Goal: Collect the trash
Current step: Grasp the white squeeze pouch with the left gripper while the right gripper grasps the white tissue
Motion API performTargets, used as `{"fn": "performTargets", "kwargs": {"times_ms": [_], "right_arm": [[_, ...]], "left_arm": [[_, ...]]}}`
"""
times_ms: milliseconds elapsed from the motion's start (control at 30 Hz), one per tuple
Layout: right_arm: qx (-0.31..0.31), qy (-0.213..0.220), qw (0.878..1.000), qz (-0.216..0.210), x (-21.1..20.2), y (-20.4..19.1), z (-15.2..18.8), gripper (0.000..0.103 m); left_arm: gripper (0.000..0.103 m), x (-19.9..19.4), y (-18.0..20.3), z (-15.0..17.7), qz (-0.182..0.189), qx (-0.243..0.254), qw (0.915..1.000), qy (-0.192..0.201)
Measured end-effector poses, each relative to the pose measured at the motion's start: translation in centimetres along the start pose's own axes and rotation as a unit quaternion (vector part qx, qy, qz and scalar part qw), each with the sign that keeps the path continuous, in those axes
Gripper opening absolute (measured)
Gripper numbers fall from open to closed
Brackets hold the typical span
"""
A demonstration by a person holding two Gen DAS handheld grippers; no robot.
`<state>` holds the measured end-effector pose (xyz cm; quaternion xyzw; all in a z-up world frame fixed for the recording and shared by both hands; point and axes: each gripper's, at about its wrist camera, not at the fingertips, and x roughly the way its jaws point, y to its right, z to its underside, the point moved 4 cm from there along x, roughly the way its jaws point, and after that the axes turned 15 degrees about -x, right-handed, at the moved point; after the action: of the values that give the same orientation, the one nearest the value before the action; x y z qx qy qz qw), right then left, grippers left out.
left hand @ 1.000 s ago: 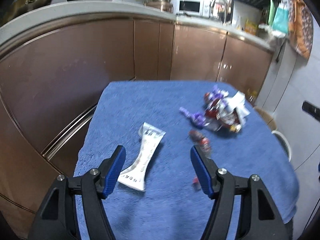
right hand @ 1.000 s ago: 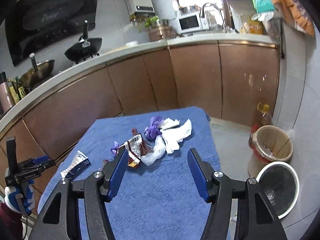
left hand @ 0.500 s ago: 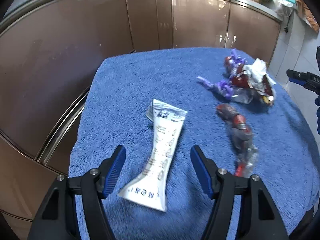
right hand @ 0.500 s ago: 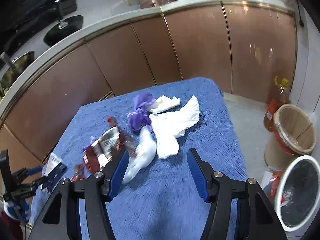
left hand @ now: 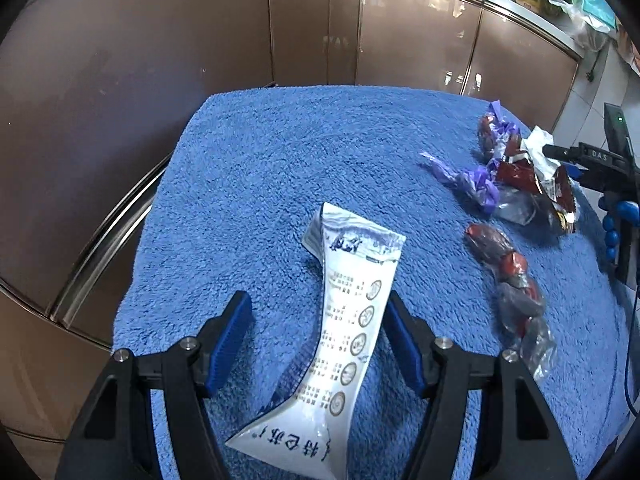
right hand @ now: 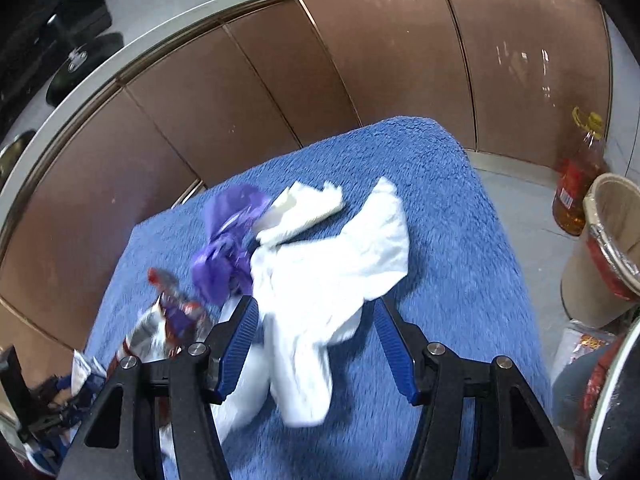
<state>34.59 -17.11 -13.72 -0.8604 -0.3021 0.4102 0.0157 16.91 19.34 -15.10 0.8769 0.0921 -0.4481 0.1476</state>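
Note:
Trash lies on a blue towel-covered table [left hand: 260, 184]. My left gripper [left hand: 316, 316] is open, its jaws on either side of a white printed wrapper [left hand: 344, 332] lying flat. To the right lie a dark red wrapper [left hand: 508, 276], a purple wrapper [left hand: 468, 180] and a red-and-silver pile [left hand: 532, 176]. My right gripper [right hand: 316, 320] is open, its jaws astride crumpled white tissue [right hand: 332, 264]. A purple wrapper [right hand: 228, 240] and a red-silver wrapper [right hand: 168, 320] lie left of it.
Brown cabinet doors [left hand: 120, 80] curve behind the table. A tan bin [right hand: 604, 248] and a round white-rimmed bin [right hand: 612, 404] stand on the floor to the right, with an oil bottle [right hand: 576, 176]. The right gripper shows at the left wrist view's right edge [left hand: 600, 172].
Both grippers have moved forward and down to the table. The white wrapper now lies between the left jaws and the tissue between the right jaws. Both stay open.

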Motion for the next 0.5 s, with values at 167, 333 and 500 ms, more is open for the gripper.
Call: {"fn": "performTargets", "kwargs": {"times_ms": [167, 333, 500], "right_arm": [[0.038, 0.007, 0.999, -0.019, 1.0, 2.0, -0.9, 0.047], [0.044, 0.002, 0.999, -0.03, 1.8, 2.9, -1.3, 0.02], [0.042, 0.016, 0.999, -0.027, 0.8, 3.1, -0.9, 0.007]], "left_arm": [[0.047, 1.1, 0.0, 0.2, 0.007, -0.002, 0.9999, -0.013], [0.036, 1.6, 0.1, 0.4, 0.007, -0.001, 0.9999, -0.016], [0.025, 1.1, -0.2, 0.3, 0.0, -0.011, 0.9999, -0.004]]}}
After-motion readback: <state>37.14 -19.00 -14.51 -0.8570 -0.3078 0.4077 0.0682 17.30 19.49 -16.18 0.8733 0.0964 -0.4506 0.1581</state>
